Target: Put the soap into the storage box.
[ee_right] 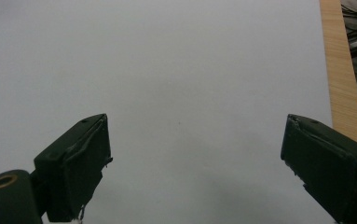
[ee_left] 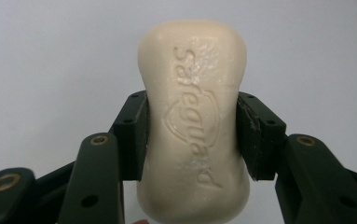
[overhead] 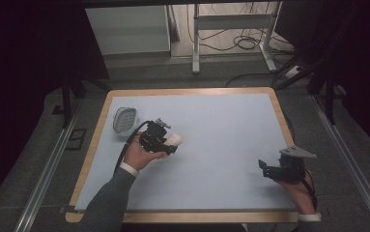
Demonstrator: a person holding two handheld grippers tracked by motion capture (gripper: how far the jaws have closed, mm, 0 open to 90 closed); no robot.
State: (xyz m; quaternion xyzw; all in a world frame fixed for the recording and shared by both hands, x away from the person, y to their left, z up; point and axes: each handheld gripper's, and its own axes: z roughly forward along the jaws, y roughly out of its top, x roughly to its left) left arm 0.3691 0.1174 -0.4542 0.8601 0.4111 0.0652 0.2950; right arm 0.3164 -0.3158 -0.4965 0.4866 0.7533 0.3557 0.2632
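Observation:
A cream bar of soap with embossed lettering is clamped at its waist between the two black jaws of my left gripper. In the high view the same soap sticks out to the right of the left gripper, held a little above the pale blue mat on the left side. A clear oval soap dish lies on the mat just behind and left of that hand. My right gripper rests near the front right of the table, its jaws wide apart over bare mat in the right gripper view.
The table has a wooden rim around the light mat. Beyond its far edge stand a white desk frame and loose cables on the floor. Metal rails run along both sides of the table.

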